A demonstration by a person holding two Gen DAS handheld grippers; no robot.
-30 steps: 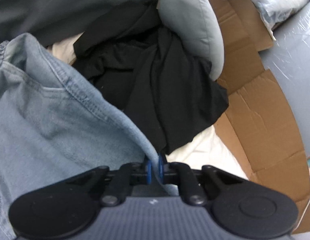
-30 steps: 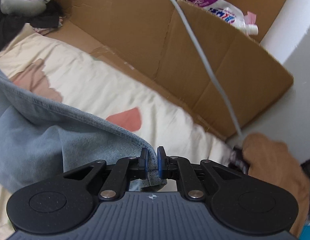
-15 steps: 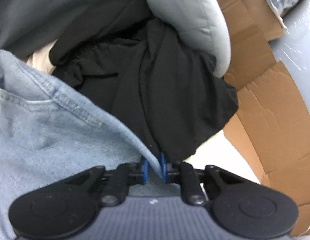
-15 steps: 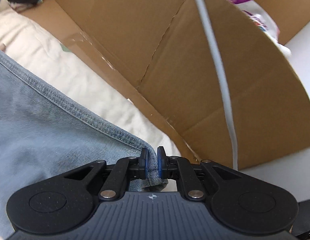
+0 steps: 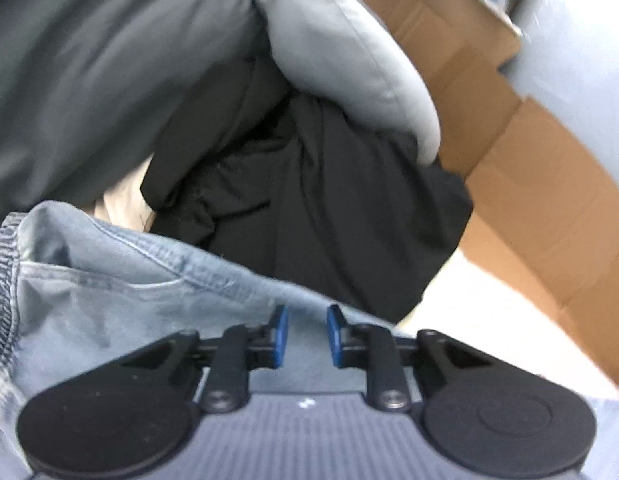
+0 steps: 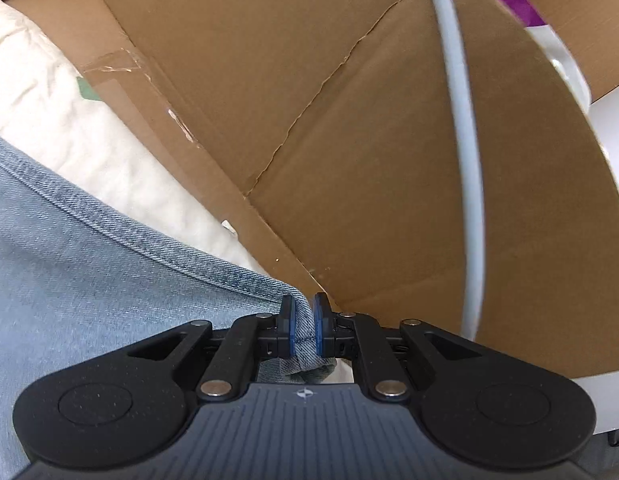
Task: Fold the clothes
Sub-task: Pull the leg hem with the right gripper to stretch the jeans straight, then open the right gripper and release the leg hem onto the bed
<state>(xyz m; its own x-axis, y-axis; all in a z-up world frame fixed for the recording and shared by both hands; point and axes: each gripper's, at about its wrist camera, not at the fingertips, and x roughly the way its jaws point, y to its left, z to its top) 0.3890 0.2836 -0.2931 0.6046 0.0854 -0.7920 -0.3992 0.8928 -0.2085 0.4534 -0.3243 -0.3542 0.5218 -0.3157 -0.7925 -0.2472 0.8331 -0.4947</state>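
The light blue denim garment [image 5: 109, 292] fills the lower left of the left wrist view, its seamed edge running to my left gripper [image 5: 307, 326]. That gripper's blue pads stand apart and the denim lies under and between them, not pinched. In the right wrist view the same denim [image 6: 69, 280] spreads over the left, and my right gripper [image 6: 305, 322] is shut on its hemmed corner, low over the cream sheet [image 6: 69, 120].
A black garment [image 5: 309, 208] and a grey pillow [image 5: 349, 60] lie just ahead of the left gripper, with dark grey fabric [image 5: 89, 60] at the left. Brown cardboard walls [image 5: 549, 200] [image 6: 349, 120] stand close ahead. A white cable [image 6: 465, 160] hangs at the right.
My left gripper has opened and let go of the denim edge. The right gripper stayed shut on the corner and moved lower, closer to the cardboard wall.
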